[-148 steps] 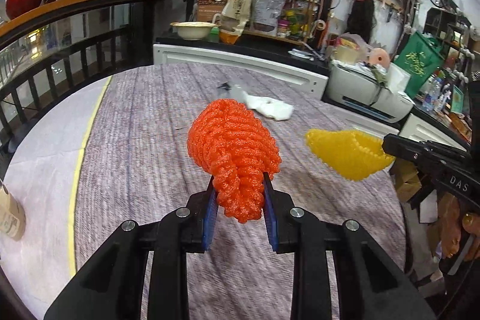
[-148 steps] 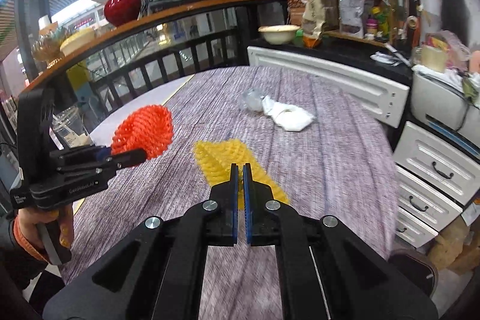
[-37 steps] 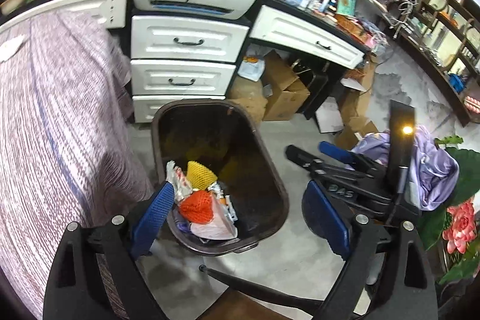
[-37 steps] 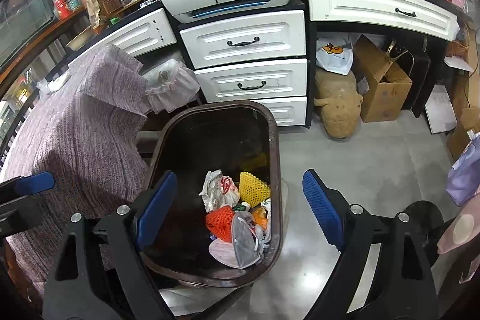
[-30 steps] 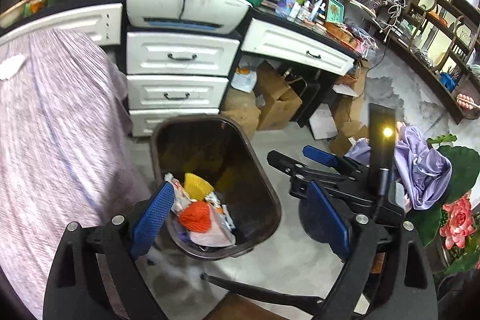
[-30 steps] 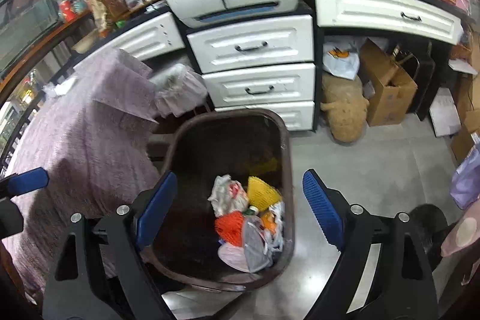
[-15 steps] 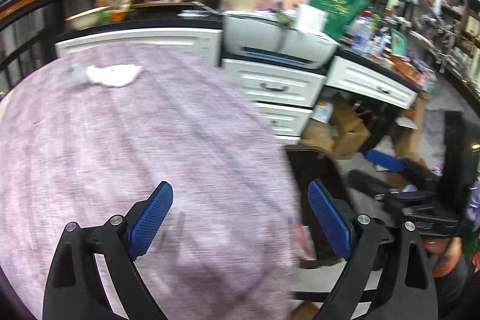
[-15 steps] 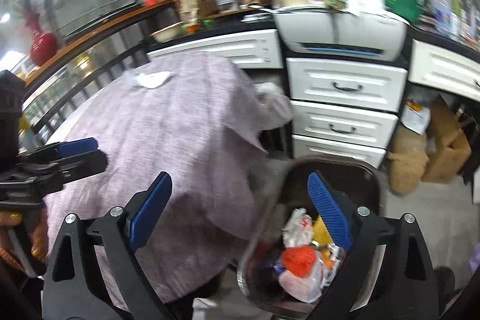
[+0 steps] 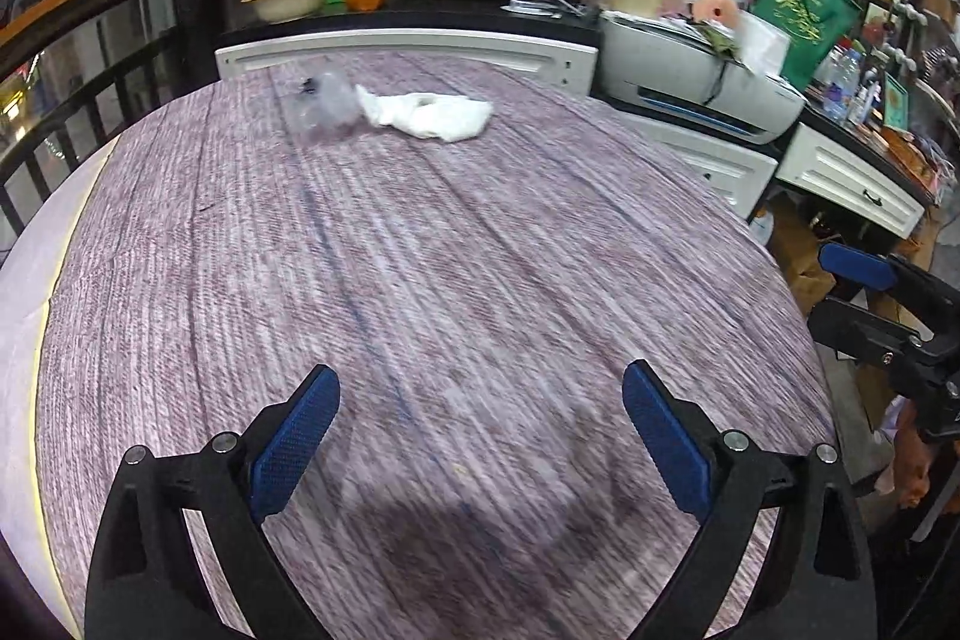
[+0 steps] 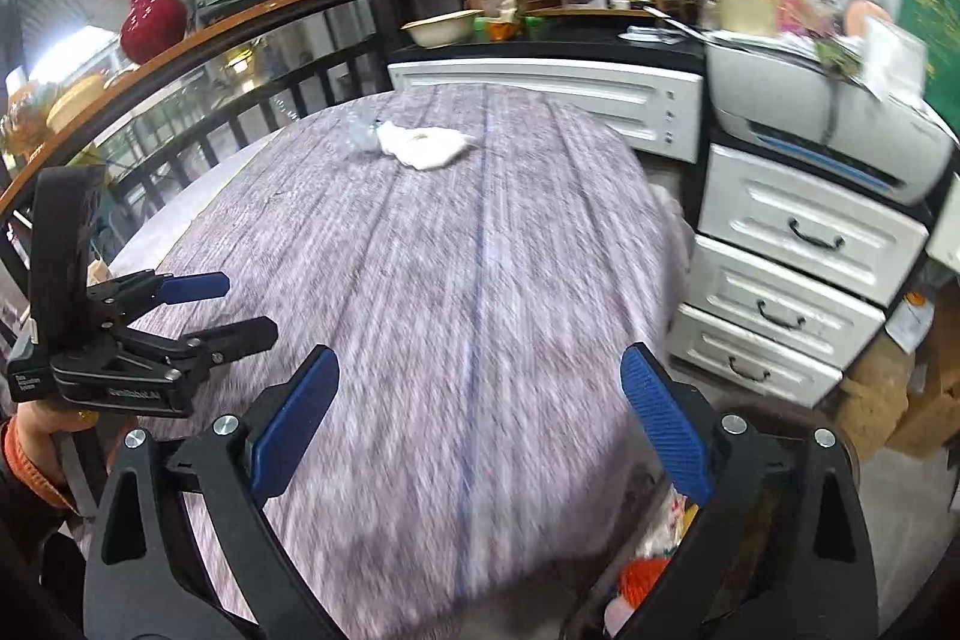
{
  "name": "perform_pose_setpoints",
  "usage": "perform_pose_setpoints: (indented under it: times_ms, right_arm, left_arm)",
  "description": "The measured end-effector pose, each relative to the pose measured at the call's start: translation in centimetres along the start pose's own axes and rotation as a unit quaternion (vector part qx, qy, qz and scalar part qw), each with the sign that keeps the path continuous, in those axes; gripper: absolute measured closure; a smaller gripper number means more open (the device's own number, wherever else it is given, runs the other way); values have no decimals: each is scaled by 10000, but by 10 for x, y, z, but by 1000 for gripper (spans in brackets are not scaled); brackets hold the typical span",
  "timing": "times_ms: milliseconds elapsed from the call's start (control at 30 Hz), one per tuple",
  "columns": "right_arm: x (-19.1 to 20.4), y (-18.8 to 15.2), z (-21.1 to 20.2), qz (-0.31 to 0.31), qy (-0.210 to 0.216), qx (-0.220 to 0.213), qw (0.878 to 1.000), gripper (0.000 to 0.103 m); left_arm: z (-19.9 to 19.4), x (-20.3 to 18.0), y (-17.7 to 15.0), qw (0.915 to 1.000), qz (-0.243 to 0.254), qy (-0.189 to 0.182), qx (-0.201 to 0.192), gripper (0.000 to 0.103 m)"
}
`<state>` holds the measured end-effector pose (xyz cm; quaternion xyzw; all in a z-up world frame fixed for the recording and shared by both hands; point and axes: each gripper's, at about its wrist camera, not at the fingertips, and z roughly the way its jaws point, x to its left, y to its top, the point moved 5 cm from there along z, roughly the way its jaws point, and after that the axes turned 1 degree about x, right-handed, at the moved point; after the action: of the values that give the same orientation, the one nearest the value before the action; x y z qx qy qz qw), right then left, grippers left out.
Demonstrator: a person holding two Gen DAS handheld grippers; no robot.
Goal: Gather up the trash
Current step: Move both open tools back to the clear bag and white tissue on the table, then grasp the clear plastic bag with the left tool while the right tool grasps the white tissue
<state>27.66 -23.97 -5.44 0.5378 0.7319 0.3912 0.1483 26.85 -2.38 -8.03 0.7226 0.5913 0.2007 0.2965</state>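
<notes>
White crumpled tissue (image 9: 433, 117) on the far side of the worktop (image 9: 420, 280), touching a clear plastic scrap (image 9: 324, 103) on its left. Nothing near them. Left gripper (image 9: 480, 436) and right gripper (image 10: 480, 427) low over the near worktop, jaws opening wide, nothing between. Only in the right view: trash bin (image 10: 600, 604) down at the near right with an orange net (image 10: 645, 577) inside, half hidden by the jaws. White drawers (image 10: 792, 274) on the right.
</notes>
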Motion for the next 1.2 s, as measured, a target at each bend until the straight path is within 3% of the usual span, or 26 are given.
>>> perform_pose_setpoints:
  times_ms: [167,300,500,633,733,767,833,900,967,1067,1100,1200]
  right_arm:
    - [23,26,34,-267,211,247,9991,9]
    - [41,54,64,-608,130,240,9978,9]
    - [60,94,118,-870,207,468,9949,9]
    - [60,124,160,-987,90,507,9938,9]
    - [55,140,186,-932,118,669,9933,10]
    - [54,144,195,-927,138,733,9929,11]
    - [51,151,207,-962,44,791,9922,18]
    - [50,156,217,-965,98,860,9916,25]
    - [51,156,226,-1007,84,982,9900,38]
    - [49,151,228,-952,39,977,9907,81]
    - [50,150,226,-907,167,993,9908,87]
    - [52,146,217,-930,72,945,9911,88]
  left_arm:
    - [11,34,19,9997,-195,169,-50,6]
    - [27,69,39,9985,-315,452,43,6]
    - [43,113,86,9948,-1004,113,-154,6]
    - [68,109,121,9967,-775,-75,-231,6]
    - [88,104,139,9980,-596,48,-219,7]
    - [95,103,144,9981,-569,122,-187,12]
    - [104,106,150,9974,-691,137,-159,23]
    - [114,111,152,9958,-909,53,-42,45]
    - [117,114,149,9949,-1002,91,-16,49]
    - [109,115,143,9941,-1045,214,-191,58]
    - [104,114,140,9943,-1004,276,-250,59]
    - [90,110,136,9944,-874,425,-411,61]
